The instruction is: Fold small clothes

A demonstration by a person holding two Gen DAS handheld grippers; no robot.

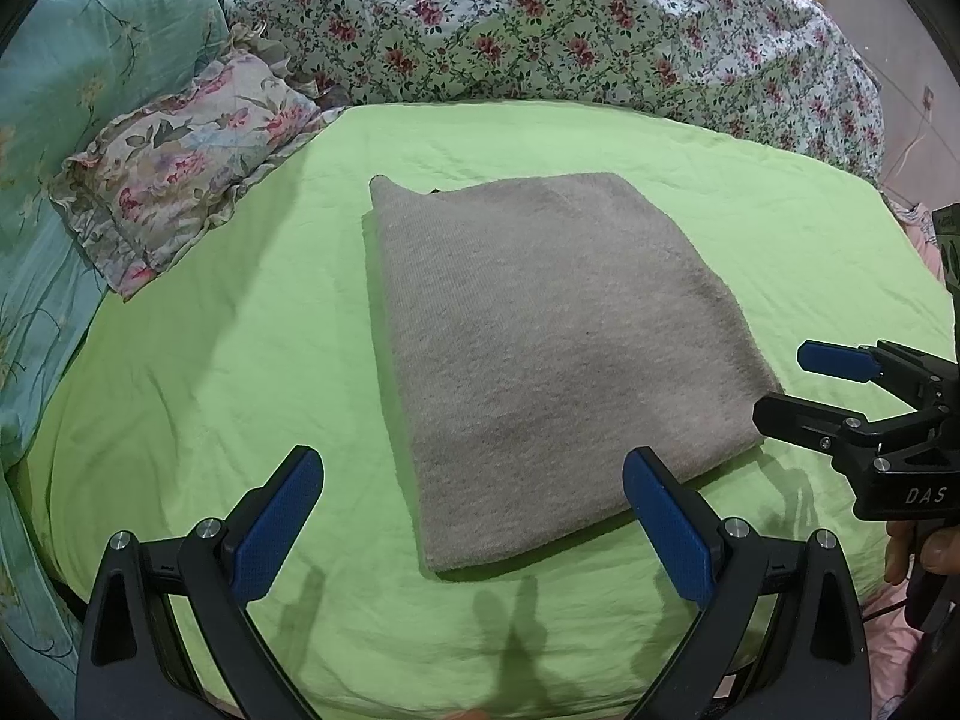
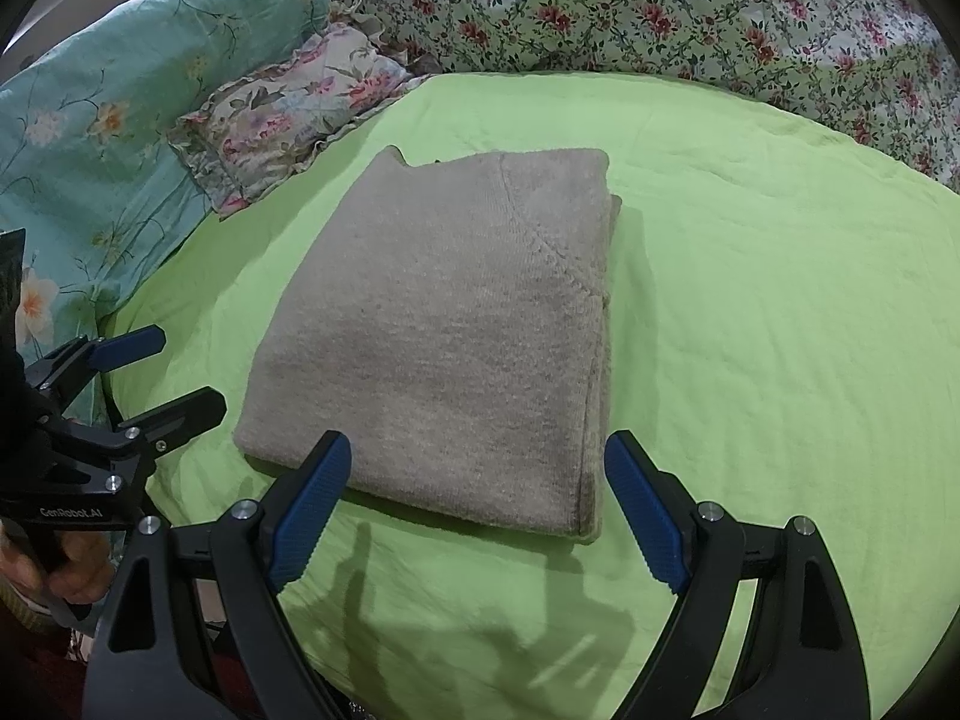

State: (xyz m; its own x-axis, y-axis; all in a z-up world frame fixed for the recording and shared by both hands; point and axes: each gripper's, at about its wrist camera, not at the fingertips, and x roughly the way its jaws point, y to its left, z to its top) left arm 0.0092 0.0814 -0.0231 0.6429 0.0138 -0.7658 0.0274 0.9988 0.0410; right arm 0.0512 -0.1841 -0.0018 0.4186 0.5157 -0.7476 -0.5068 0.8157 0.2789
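A grey knit garment lies folded into a rectangle on the green bed sheet; it also shows in the right wrist view. My left gripper is open and empty, just short of the garment's near edge. My right gripper is open and empty, its fingers on either side of the garment's near right corner, above it. The right gripper also shows at the right in the left wrist view, and the left gripper at the left in the right wrist view.
A floral pillow and a teal pillow lie at the left. A floral quilt is bunched along the far side of the green sheet.
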